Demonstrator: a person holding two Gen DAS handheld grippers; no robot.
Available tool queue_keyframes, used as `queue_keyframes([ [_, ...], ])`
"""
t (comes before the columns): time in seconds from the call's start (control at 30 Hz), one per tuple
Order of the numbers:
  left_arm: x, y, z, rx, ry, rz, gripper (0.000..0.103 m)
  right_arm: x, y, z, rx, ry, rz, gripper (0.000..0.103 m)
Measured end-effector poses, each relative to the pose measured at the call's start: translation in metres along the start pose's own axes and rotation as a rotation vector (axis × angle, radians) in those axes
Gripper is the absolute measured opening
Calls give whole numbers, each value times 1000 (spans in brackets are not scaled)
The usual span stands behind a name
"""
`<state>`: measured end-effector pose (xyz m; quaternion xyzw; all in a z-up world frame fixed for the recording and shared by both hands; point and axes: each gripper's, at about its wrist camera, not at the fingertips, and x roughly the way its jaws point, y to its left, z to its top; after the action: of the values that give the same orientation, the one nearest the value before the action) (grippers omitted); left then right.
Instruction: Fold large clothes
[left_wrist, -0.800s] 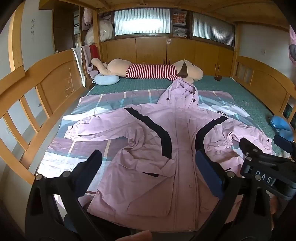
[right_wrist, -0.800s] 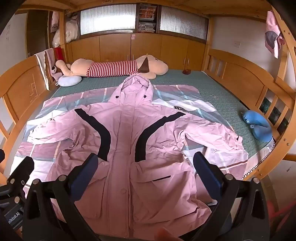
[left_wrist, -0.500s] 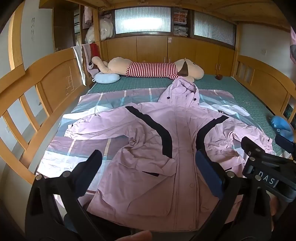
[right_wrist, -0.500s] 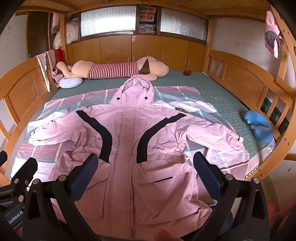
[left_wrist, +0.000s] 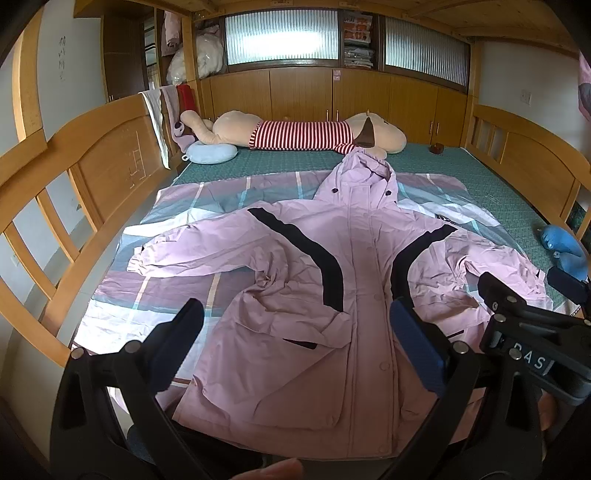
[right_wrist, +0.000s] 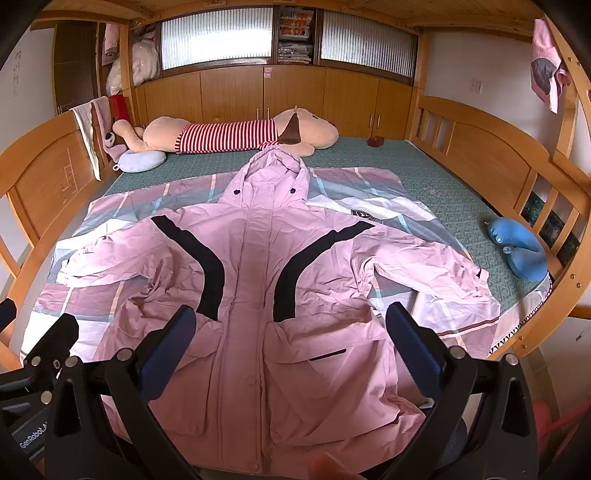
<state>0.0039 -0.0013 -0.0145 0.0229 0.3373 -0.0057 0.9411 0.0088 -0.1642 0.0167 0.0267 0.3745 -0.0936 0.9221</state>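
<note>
A large pink hooded jacket (left_wrist: 354, 266) with black stripes lies flat, front up, on a checked sheet, sleeves spread to both sides, hood pointing away. It also fills the right wrist view (right_wrist: 255, 273). My left gripper (left_wrist: 295, 339) is open and empty, held above the jacket's lower left hem. My right gripper (right_wrist: 291, 339) is open and empty above the lower hem, slightly right. The right gripper's body shows at the right edge of the left wrist view (left_wrist: 532, 343).
The wooden bed has side rails on the left (left_wrist: 74, 206) and right (right_wrist: 517, 177). A big striped plush toy (left_wrist: 306, 134) and a pale blue pillow (left_wrist: 210, 153) lie at the far end. A blue neck pillow (right_wrist: 517, 247) sits by the right rail.
Both grippers have drifted slightly forward and down toward the jacket's hem; the jacket itself has not moved. Both stay open.
</note>
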Motion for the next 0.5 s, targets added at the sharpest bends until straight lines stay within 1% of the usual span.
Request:
queue_keyframes([
  [0.5, 4, 1, -3, -2, 11, -5, 101, 6, 3, -2, 0, 8, 12, 102],
])
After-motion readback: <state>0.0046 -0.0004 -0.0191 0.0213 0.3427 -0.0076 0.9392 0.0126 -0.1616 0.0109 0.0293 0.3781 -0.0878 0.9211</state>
